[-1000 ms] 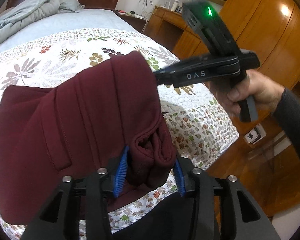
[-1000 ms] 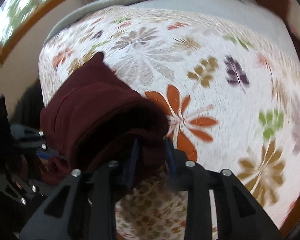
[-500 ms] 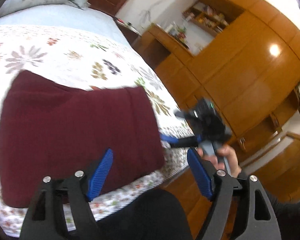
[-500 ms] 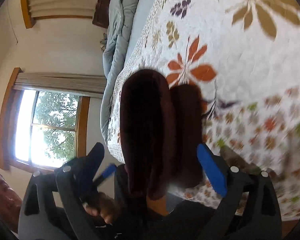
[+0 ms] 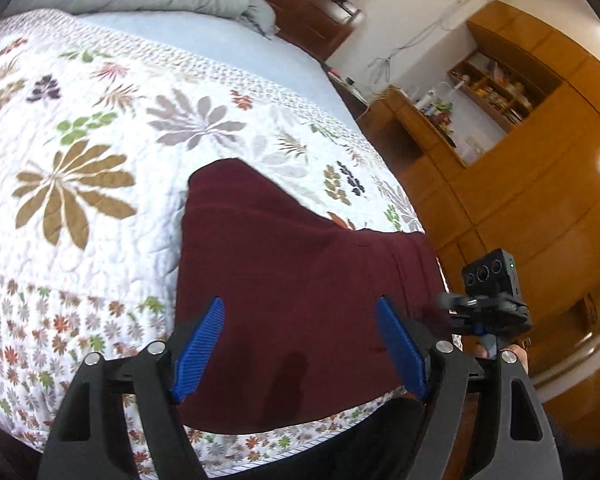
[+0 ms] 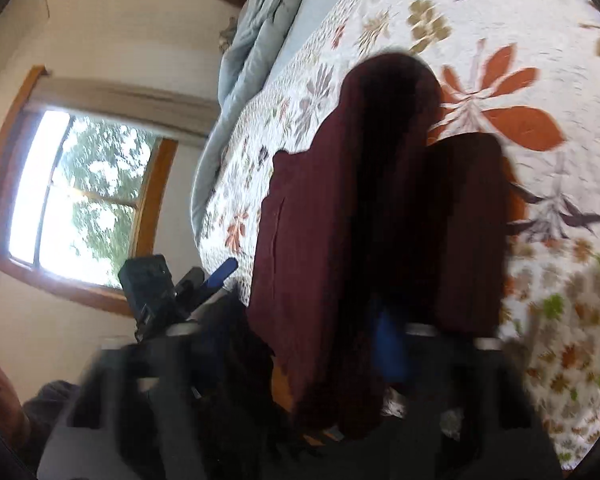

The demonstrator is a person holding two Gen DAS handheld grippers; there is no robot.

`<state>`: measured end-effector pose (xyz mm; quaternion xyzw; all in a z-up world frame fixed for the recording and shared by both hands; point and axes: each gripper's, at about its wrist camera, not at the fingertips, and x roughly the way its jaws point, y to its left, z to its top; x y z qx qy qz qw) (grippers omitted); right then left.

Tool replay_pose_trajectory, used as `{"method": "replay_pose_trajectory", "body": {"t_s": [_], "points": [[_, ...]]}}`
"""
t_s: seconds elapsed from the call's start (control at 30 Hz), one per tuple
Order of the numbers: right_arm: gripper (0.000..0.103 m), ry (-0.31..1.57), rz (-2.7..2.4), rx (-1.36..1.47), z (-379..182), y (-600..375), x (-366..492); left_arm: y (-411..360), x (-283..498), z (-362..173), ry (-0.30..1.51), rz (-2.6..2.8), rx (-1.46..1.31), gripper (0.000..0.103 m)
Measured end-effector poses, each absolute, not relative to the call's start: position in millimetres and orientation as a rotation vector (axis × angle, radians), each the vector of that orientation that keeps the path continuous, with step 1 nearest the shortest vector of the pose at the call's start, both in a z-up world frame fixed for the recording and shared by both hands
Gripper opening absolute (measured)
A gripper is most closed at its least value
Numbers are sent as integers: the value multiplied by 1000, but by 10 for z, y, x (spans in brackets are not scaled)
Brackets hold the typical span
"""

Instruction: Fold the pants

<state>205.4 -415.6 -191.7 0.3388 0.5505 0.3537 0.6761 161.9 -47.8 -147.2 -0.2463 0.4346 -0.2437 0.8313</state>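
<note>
Left wrist view: floral quilt [image 5: 100, 128] bearing folded maroon pants [image 5: 300, 280], wooden wardrobes [image 5: 540, 184] beyond; left gripper [image 5: 300, 344] gapes wide and empty, right gripper [image 6: 396, 344] too blurred to judge.

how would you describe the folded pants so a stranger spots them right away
Find the bed's white floral quilt. Near its front edge lies a folded dark maroon bundle, the pants. It is the only plain, solid-coloured item on the patterned quilt.

Maroon pants [image 5: 300, 264] lie on a white quilt [image 5: 112, 184] with brown, orange and green flowers.
</note>
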Motion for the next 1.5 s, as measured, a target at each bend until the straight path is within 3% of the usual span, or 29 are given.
{"method": "replay_pose_trajectory", "body": {"t_s": [0.17,0.23,0.37,0.67,0.83,0.93,1.03,1.1,1.2,1.27,1.3,1.37,1.5], "points": [[17,1186,721,467,-1419,-3948,2032,-352,1666,-1610,934,-510,-600,78],[17,1235,662,442,-1519,-4059,1955,-295,1668,-1639,932,-513,-651,78],[25,1313,557,495,-2037,-4256,1782,-184,1889,-1628,888,-580,-786,78],[44,1312,568,508,-1814,-4425,1847,-252,2803,-1963,980,-770,-1030,78],[45,1134,555,546,-1262,-4641,1972,-253,2956,-2182,1013,-801,-1111,78],[49,1103,685,636,-1258,-4368,2226,-289,2998,-2198,1014,-811,-1111,78],[38,1185,659,654,-1672,-4245,2467,-250,3053,-2252,1010,-800,-1134,78],[0,1217,610,655,-1883,-4334,2553,-181,3091,-2310,1008,-789,-1179,78],[0,1230,566,774,-2046,-4611,2462,-94,3044,-2253,988,-784,-1210,78],[9,1195,545,724,-1848,-4648,2375,-67,2919,-2119,962,-818,-1183,78],[28,1168,545,723,-1726,-4641,2300,-63,2848,-2071,954,-831,-1187,78],[41,1106,591,726,-1486,-4586,2135,-67,2609,-1966,934,-892,-1190,78],[39,1188,700,641,-1515,-4087,1804,-185,2116,-2032,974,-977,-1220,78]]}}
